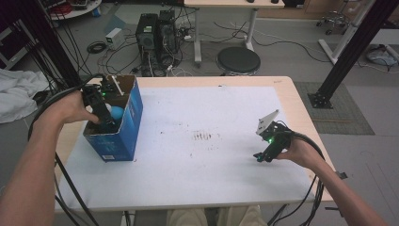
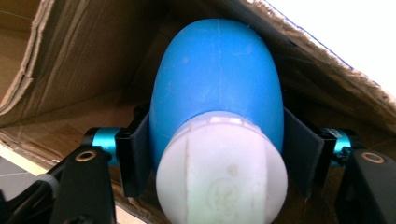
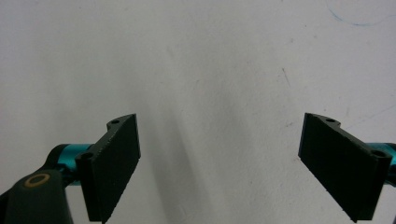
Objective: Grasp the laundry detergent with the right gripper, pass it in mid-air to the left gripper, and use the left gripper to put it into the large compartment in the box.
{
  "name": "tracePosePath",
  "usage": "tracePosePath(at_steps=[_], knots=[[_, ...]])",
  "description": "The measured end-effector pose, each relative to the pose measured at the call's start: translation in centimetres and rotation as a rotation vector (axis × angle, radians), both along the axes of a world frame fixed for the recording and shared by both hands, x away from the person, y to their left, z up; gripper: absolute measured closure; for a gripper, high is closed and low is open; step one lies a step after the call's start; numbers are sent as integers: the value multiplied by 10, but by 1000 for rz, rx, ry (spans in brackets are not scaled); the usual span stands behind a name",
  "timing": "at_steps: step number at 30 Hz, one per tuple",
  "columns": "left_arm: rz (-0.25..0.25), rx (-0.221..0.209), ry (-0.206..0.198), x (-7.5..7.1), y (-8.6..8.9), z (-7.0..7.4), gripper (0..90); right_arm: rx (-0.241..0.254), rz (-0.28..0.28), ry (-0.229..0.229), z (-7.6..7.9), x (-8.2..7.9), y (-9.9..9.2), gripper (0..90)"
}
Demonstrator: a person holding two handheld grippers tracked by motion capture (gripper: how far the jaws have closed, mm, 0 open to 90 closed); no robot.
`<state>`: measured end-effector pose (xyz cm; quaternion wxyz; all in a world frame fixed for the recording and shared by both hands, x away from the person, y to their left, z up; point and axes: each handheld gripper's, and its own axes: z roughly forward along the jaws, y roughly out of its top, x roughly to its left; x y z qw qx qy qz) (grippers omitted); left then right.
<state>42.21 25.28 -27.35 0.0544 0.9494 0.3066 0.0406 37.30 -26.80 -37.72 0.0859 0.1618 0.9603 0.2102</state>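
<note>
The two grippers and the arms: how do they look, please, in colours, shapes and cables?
Both forearms are bare, with no sleeves. The left gripper and the right gripper each have flat black rectangular pads on turquoise metal mounts and black bodies. In the high view each shows a green light and trails black cables; the right one carries a grey three-cornered plate.

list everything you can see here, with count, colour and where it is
box: 1, blue outside and brown cardboard inside, open top, left side of the table
blue and white object: 1, rounded blue body with a white end, inside the box between the left gripper's pads
table: 1, light wood with a white sheet on top, centre
stool: 1, black round seat, on the floor beyond the table
computer towers: 2, black, on the floor beyond the table
left gripper: 1, black with teal parts, inside the box, pads against the blue and white object
right gripper: 1, black with teal parts, jaws wide apart over the white sheet, right side of the table
</note>
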Motion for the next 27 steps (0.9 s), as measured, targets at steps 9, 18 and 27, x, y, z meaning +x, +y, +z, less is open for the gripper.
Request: tracePosePath(at_steps=[9, 18, 27], knots=[[-4, 1, 7, 0, 0, 0, 300, 3, 0, -3, -1, -1, -1, 120], [14, -10, 2, -1, 1, 2, 269, 3, -4, -5, 0, -1, -2, 119], [17, 12, -11, -4, 1, 9, 248, 5, -7, -6, 0, -1, -2, 120]])
